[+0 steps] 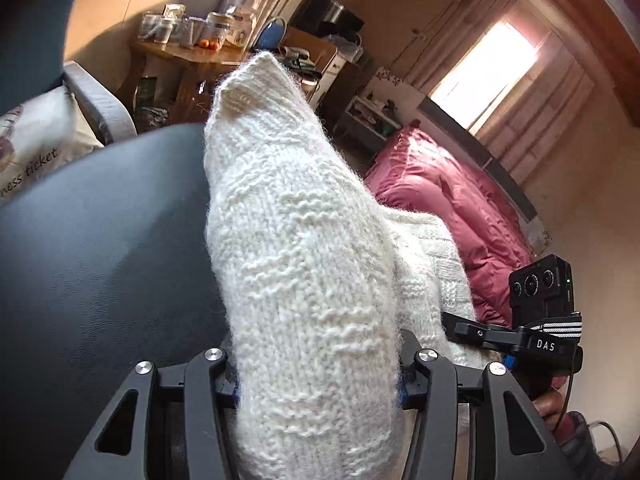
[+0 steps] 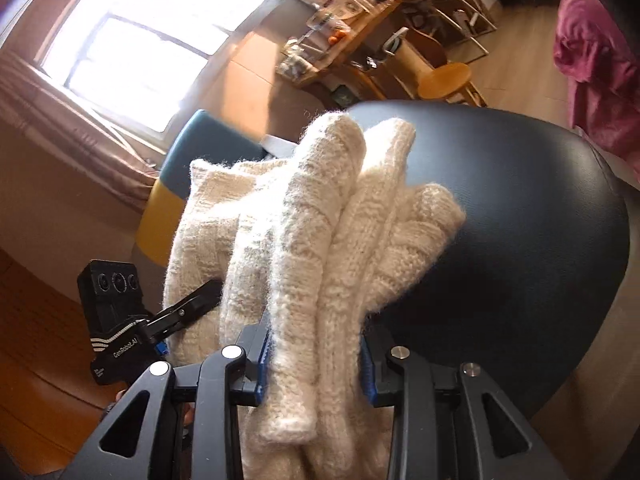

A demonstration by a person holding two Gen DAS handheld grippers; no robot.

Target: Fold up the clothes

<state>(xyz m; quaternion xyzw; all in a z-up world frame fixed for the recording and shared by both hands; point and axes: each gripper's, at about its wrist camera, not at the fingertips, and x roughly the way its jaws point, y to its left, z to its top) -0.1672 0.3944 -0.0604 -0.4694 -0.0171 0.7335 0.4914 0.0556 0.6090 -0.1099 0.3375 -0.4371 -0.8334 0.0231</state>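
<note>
A thick cream knitted sweater (image 1: 304, 264) fills the middle of the left wrist view, lifted above a dark leather chair seat (image 1: 100, 248). My left gripper (image 1: 320, 388) is shut on a bunched fold of it. In the right wrist view the same sweater (image 2: 320, 248) hangs in several folded layers over the dark seat (image 2: 520, 240), and my right gripper (image 2: 314, 364) is shut on those layers. Each view shows the other gripper: the right gripper (image 1: 532, 320) at the far right, the left gripper (image 2: 132, 320) at the lower left, both against the knit.
A pink quilt (image 1: 448, 208) covers a bed to the right. A wooden table (image 1: 192, 56) with jars and oranges stands behind. A round wooden stool (image 2: 444, 76) sits past the chair. A printed cushion (image 1: 28, 148) lies on an armchair at left. Bright windows (image 2: 160, 40) glare.
</note>
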